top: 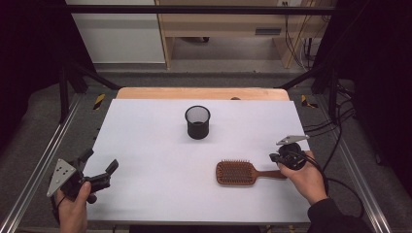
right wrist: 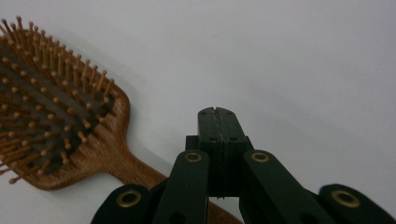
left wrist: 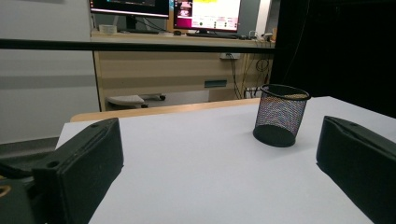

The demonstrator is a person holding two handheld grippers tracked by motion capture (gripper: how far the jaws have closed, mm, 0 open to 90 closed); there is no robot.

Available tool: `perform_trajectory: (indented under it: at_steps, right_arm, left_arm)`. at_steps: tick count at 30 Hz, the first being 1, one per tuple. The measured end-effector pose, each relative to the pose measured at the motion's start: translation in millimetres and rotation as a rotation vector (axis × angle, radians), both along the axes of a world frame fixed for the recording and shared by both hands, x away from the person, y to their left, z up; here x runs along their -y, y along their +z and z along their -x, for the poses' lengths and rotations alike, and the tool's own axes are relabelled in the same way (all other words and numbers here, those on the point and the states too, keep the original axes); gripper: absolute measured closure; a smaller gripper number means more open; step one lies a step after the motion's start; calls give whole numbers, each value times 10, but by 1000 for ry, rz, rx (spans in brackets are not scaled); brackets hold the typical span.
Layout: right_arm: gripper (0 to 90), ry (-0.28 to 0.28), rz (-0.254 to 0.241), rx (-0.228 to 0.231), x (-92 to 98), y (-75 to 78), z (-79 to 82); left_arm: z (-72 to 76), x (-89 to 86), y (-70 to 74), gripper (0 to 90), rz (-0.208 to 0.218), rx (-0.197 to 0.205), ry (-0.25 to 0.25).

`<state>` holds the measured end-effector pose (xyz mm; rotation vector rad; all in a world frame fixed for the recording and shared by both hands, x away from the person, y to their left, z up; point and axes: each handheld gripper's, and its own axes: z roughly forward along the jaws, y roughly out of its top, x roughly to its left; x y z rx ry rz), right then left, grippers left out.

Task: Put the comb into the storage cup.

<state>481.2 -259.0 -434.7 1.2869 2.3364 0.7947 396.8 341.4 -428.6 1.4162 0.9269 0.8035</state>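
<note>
Item: wooden hairbrush (top: 236, 173), bristles up, flat on the white desk (top: 155, 145), handle pointing toward the person's right side.

Item: black mesh cup (top: 197, 122), upright, empty, well apart from the brush, toward the far middle of the desk.

Right gripper (right wrist: 217, 113): jaws pressed fully together over the brush handle; whether the handle is pinched cannot be told, as the tips meet with nothing visible between them.

Left gripper (top: 99, 167): jaws wide, idle at the near left edge.

Progress: early. Brush not lifted; likely destination, the cup, holds nothing.

Wooden hairbrush (top: 236, 173) — matt, black mesh cup (top: 197, 122)
</note>
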Motion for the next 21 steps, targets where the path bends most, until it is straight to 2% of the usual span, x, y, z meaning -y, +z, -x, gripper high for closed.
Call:
perform_trajectory:
  at_steps: [8,16,17,21]
  right_arm:
    - [900,14,35,-56,-18,-178,63]
    - [900,46,51,-102,-40,-203,162]
    - [900,55,52,-121,-50,-220,205]
    - [900,65,50,-137,-72,-235,307]
  left_arm:
    - [-2,3,-2,8,-7,1,1]
    - [-3,3,-2,9,-7,1,0]
    - [0,3,1,9,-10,1,-2]
    - [-5,1,-2,9,-7,-1,0]
